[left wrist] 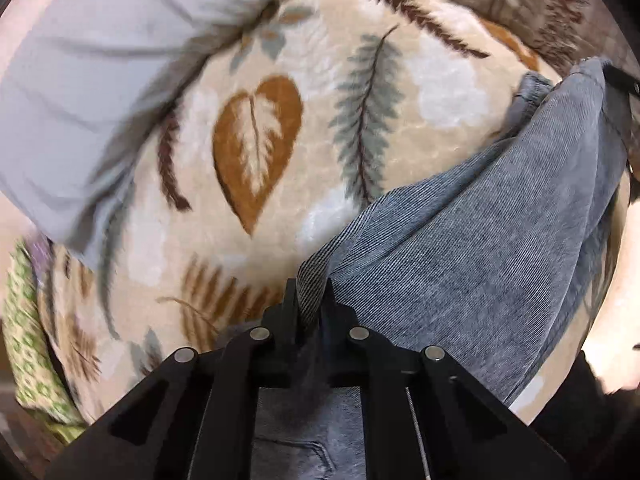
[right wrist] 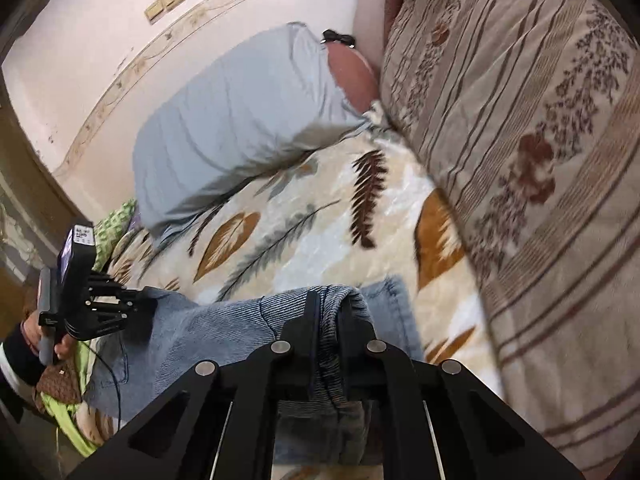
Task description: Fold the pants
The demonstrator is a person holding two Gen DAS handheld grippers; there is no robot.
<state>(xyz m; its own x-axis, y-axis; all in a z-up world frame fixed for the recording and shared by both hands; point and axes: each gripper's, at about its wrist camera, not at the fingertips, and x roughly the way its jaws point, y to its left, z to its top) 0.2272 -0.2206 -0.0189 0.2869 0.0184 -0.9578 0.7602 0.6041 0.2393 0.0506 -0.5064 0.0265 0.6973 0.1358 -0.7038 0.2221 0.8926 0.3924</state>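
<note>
While the bed takes up most of what I see, its leaf-patterned blanket (right wrist: 304, 216) spreads cream, brown and grey-green under everything. Along the right in my right wrist view lies a striped floral quilt (right wrist: 520, 152), bulky and overlapping the blanket's edge. A pale blue pillow (right wrist: 240, 128) rests at the far end of the blanket against the white wall (right wrist: 80, 40), and a green patterned cloth (left wrist: 28, 344) shows at the blanket's left edge.

On the blanket, the blue-grey denim pants (left wrist: 472, 240) are stretched between my two tools, part of the cloth lifted off the bed and the rest sagging toward it. My left gripper (left wrist: 314, 300) has its jaws closed tight on one edge of the pants, the ribbed inner side of the denim showing between the fingers. My right gripper (right wrist: 330, 308) is likewise pinched closed on a bunched, folded edge of the pants, the fabric draped over and between its fingers. In the right wrist view my left hand (right wrist: 52, 344) grips the handle of the left tool low at the left, a dark sleeve behind it.
</note>
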